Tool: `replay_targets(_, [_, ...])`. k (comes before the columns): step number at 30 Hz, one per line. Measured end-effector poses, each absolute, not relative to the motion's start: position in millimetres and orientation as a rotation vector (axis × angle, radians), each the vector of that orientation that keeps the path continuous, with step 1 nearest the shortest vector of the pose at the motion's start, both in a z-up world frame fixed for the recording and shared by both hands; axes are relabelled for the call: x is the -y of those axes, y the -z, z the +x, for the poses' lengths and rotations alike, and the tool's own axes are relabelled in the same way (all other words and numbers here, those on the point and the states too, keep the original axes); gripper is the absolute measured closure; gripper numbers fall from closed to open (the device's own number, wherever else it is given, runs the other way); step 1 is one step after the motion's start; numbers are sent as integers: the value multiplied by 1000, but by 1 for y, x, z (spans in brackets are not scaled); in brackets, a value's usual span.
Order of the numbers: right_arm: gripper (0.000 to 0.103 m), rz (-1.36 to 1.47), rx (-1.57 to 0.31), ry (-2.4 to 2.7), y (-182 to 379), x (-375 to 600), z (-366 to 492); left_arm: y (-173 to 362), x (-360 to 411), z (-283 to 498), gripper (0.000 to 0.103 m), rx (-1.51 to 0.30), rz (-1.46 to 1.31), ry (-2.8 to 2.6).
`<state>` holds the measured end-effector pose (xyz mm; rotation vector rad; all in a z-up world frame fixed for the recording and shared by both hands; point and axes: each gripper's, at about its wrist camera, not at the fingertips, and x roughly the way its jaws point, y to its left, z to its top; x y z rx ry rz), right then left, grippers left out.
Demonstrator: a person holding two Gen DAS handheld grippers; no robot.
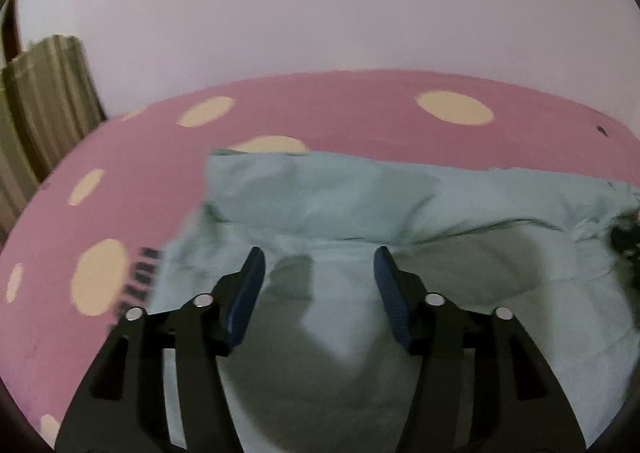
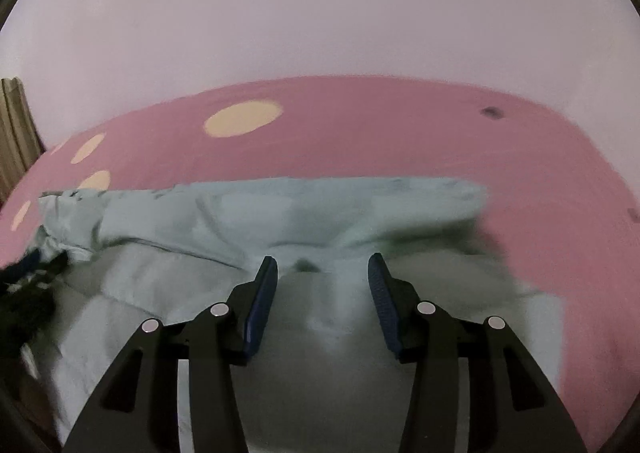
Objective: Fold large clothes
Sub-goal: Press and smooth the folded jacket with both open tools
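I am looking down both wrist cameras at a pale green garment (image 1: 360,213) lying spread on a pink bedsheet with cream dots (image 1: 120,173), the far part already doubled over into a long band whose fold runs across both views (image 2: 280,209). The left gripper (image 1: 319,257) is hovering over the cloth with its jaws standing wide apart and nothing between the blue pads (image 1: 248,293). The right gripper (image 2: 322,265) is doing the same, jaws apart and empty, aimed at a small raised pucker in the fabric.

I am judging this cloth as light, thin and limp: it is creasing softly, sagging into shallow hollows and casting loose shadows, so it is likely to drape and slide rather than hold a shape. It does not look fragile, though a pinch may catch 2 layers when only 1 is wanted.

I am favouring holds at the outer ends of the doubled band, left near the corner by the dots (image 1: 216,165), right near the blurred end (image 2: 472,197), so the 2 grips are stretching the edge taut. A dark patch at the cloth's edge (image 2: 28,293) is too blurred to identify.
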<state>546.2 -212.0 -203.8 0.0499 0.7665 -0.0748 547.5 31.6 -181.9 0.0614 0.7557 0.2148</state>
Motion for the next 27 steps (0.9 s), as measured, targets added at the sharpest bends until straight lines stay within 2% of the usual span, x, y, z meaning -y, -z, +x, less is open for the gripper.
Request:
replay_targets(3, [54, 30, -792, 138, 218, 228, 546, 200, -57, 551, 42, -801, 22, -258])
replay_targets(4, [50, 37, -810, 135, 226, 231, 548, 209, -62, 554, 42, -813, 4, -251])
replay_targets(7, [48, 40, -830, 128, 244, 233, 555, 220, -53, 558, 42, -819, 59, -258])
replay_targets(12, [48, 63, -829, 112, 237, 226, 564, 206, -58, 558, 42, -840, 64, -243])
replay_targets(14, [44, 97, -820, 101, 230, 229, 557, 196, -65, 547, 40, -839, 60, -243])
replay_targets(17, [33, 103, -785, 120, 217, 236, 536, 185, -81, 528, 32, -826, 30, -291])
replay_targets(19, [28, 107, -780, 137, 211, 243, 529, 178, -96, 514, 20, -811, -11, -331])
replay_targets(27, [24, 214, -853, 183, 237, 279, 507, 197, -142, 476, 12, -883, -188, -350])
